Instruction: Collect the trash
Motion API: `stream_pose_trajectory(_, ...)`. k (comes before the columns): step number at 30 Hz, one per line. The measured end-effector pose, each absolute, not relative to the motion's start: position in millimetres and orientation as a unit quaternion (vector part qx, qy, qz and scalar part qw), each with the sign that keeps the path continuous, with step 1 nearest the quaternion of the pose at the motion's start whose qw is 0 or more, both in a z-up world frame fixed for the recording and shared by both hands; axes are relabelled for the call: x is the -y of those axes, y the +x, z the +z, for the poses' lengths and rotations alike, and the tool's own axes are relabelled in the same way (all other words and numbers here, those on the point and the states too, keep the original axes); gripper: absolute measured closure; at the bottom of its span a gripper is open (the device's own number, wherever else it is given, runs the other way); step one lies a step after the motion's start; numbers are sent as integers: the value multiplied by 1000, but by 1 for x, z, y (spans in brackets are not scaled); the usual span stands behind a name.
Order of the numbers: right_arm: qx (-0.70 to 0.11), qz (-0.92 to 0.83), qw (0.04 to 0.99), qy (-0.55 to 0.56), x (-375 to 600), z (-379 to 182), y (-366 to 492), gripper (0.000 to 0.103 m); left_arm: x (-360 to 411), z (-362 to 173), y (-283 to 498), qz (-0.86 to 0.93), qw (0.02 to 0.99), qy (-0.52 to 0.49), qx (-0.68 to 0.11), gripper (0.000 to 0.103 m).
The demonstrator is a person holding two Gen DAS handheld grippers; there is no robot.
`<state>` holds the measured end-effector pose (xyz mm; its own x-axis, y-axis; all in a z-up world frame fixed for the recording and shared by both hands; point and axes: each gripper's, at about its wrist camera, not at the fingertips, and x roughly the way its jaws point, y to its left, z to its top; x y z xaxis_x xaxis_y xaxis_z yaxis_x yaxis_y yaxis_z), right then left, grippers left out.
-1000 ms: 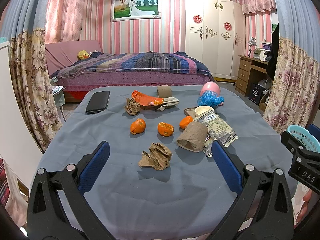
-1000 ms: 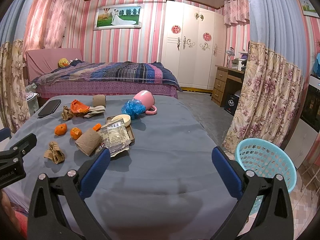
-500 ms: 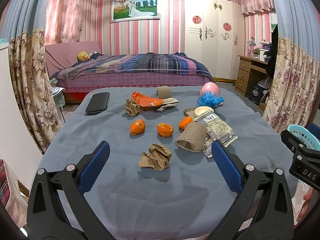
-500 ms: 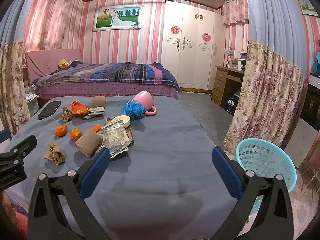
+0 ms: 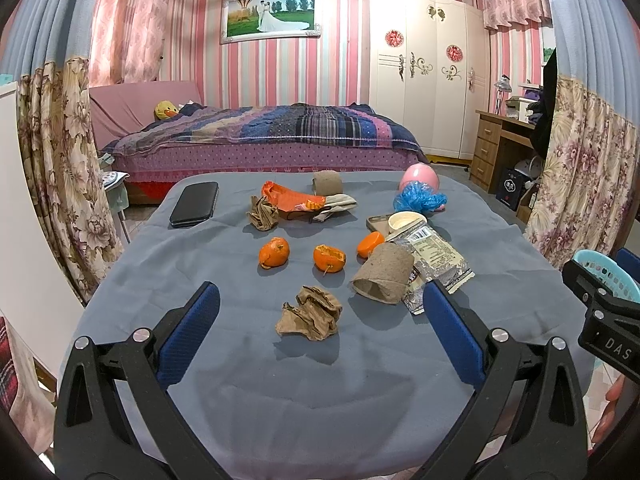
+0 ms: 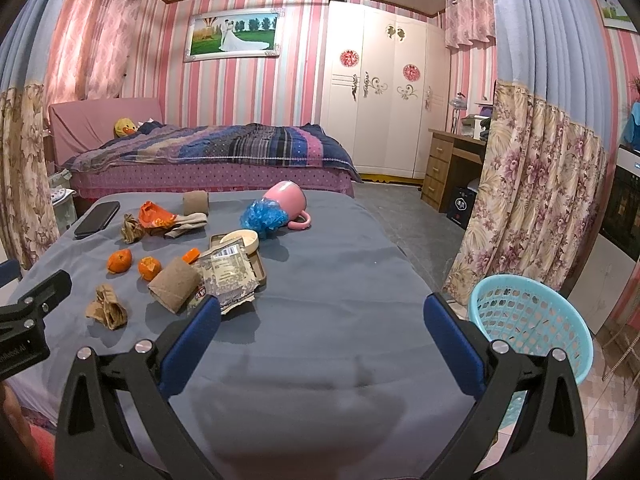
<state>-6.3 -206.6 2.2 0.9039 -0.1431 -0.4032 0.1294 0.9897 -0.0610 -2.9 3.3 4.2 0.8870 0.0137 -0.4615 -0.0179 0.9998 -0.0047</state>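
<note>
Little has shifted since the earlier frames: both grippers hover over the near table point(image 5: 168, 264) edge. Left gripper point(image 5: 320, 312): jaws apart, empty; crumpled paper point(image 5: 310, 313) lies between the fingertips, cardboard tube point(image 5: 383, 276) at 1 o'clock, touching a barcoded foil packet point(image 5: 434, 254) whose print is unreadable. Right gripper point(image 6: 322, 316): jaws apart, empty; turquoise basket point(image 6: 532, 326) on the floor at 3 o'clock. Right gripper's body reads "DAS".
</note>
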Motion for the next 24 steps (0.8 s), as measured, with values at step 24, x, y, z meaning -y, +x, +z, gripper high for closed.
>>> stream_pose_trajectory(24, -204, -93, 975, -12, 214, 16, 5, 4, -18, 19, 16, 3, 967, -34, -254, 5)
